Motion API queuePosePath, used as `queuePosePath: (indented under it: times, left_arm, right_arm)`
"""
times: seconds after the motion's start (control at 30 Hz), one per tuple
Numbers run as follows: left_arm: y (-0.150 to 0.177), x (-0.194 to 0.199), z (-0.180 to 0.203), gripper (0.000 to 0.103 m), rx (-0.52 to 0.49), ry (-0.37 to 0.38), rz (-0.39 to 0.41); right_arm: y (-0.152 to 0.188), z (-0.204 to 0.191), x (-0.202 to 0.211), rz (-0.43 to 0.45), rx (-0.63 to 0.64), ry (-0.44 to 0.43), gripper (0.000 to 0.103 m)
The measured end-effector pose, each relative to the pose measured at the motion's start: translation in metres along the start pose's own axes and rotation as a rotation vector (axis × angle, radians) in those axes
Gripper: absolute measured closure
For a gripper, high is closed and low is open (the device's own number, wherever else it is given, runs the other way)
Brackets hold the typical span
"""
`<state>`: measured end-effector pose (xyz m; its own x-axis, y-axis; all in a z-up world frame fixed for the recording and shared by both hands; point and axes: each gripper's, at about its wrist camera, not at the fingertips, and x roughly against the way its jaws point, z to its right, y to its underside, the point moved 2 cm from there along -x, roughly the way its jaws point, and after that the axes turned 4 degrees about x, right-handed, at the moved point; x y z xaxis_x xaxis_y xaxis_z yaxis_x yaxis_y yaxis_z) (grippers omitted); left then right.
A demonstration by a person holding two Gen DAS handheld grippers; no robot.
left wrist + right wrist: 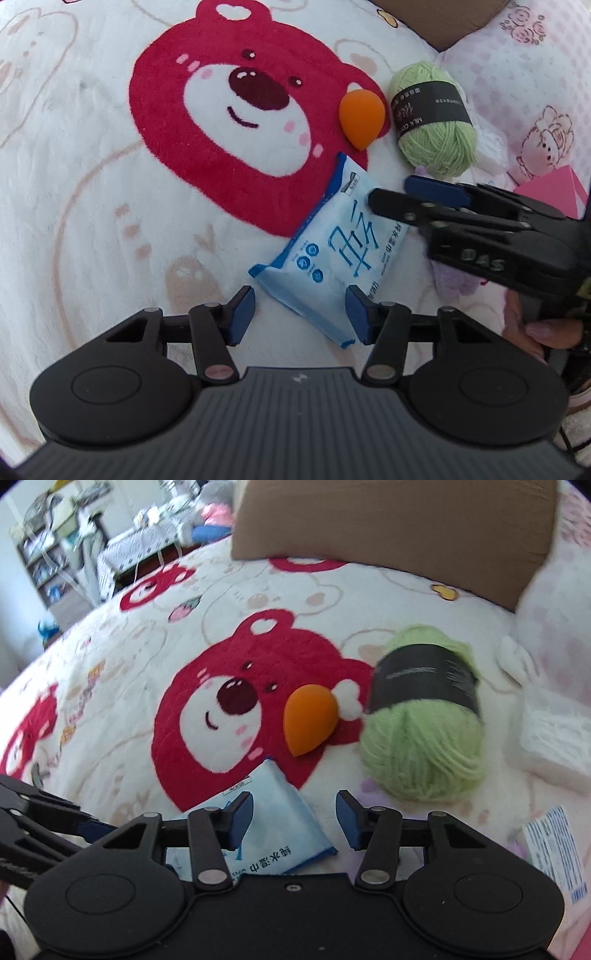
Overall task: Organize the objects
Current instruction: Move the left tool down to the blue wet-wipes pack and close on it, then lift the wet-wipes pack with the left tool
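A blue-and-white wet-wipes packet point(332, 251) point(273, 797) lies flat on a bear-print blanket point(92, 155). My left gripper point(301, 315) stands over its near corner. Its right pad overlaps the packet's edge and its left pad is clear of it, so the jaws are open. My right gripper point(391, 190) point(295, 819) reaches over the packet's far corner from the right, also open, and only its left pad overlaps the packet. An orange teardrop sponge point(362, 114) point(310, 723) and a green yarn ball point(432, 122) point(424, 734) with a black band lie just beyond.
A brown cardboard box point(395, 524) stands at the back. To the right lie a white wrapped pack point(554, 738), a printed packet point(557, 853), a pink box point(554, 192) and something purple and fuzzy point(454, 280). Shelves and furniture point(55, 561) stand beyond the bed's left edge.
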<state>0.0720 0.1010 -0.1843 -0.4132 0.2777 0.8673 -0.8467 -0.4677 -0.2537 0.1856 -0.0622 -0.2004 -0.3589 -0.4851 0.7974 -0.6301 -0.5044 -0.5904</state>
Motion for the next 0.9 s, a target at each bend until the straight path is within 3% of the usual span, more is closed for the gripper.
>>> queuePosePath:
  times: [0.2, 0.5, 0.57, 0.7, 0.9]
  left_arm:
    - [-0.001, -0.007, 0.024, 0.047, -0.125, 0.001, -0.021]
    - [-0.005, -0.017, 0.011, 0.054, -0.067, 0.004, -0.032]
    - [-0.005, -0.013, 0.014, 0.058, -0.083, -0.023, -0.017]
    - [0.009, 0.001, 0.038, 0.064, -0.266, -0.097, 0.058]
    - [0.0, 0.008, 0.032, 0.064, -0.262, -0.077, 0.079]
  right_arm:
    - [0.005, 0.019, -0.007, 0.0, -0.112, -0.068, 0.048]
    - [0.005, -0.001, -0.008, -0.007, -0.041, -0.064, 0.044]
    - [0.003, 0.003, -0.009, -0.015, -0.044, -0.088, 0.045]
    - [0.005, 0.007, -0.002, -0.011, -0.091, -0.115, 0.05]
    - [0.018, -0.006, 0.014, 0.012, -0.112, -0.088, 0.054]
